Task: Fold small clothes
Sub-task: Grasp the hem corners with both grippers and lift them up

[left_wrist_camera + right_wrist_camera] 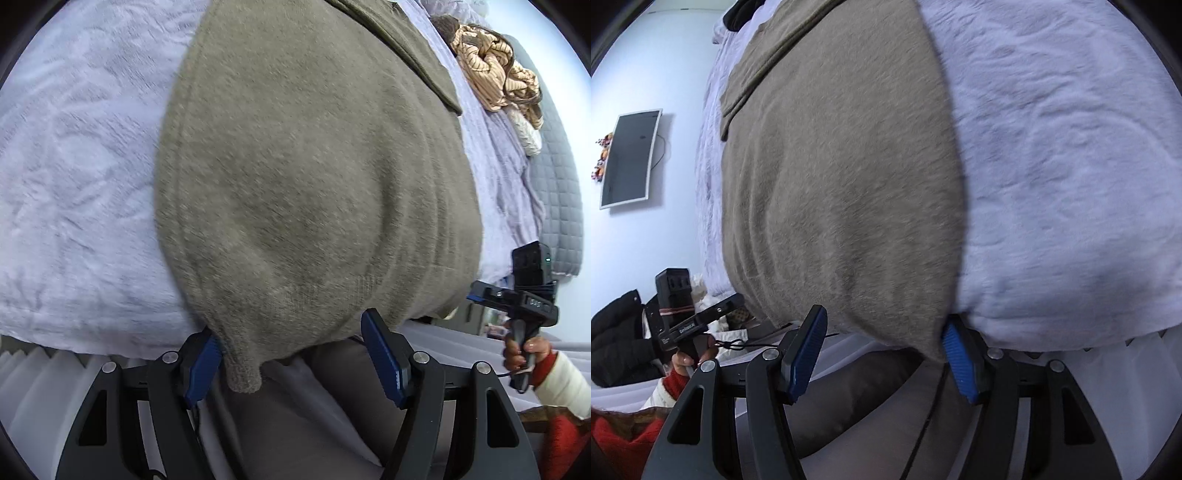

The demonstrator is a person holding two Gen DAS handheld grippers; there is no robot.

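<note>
Bed (74,184): lilac fleece blanket, carries the garment.
Olive knit garment (303,177): spread flat, hem overhanging the bed's near edge; soft, light, limp.
Hold: hem corners.
My left claw (291,354): spread, nothing pinched.
My right claw (882,354): likewise spread.

Both views are evenly lit by soft, cool daylight; no glare or hard shadows are seen. Strong fisheye bending is noted, with black vignette arcs at the corners. The blanket (74,166) and garment (314,184) are smeared by slight motion blur, most along the garment's edge in the right view. The fingers (809,354) are rendered sharper. Dim shade is found beneath the bed edge. The wall (635,74) is washed pale blue.
</note>
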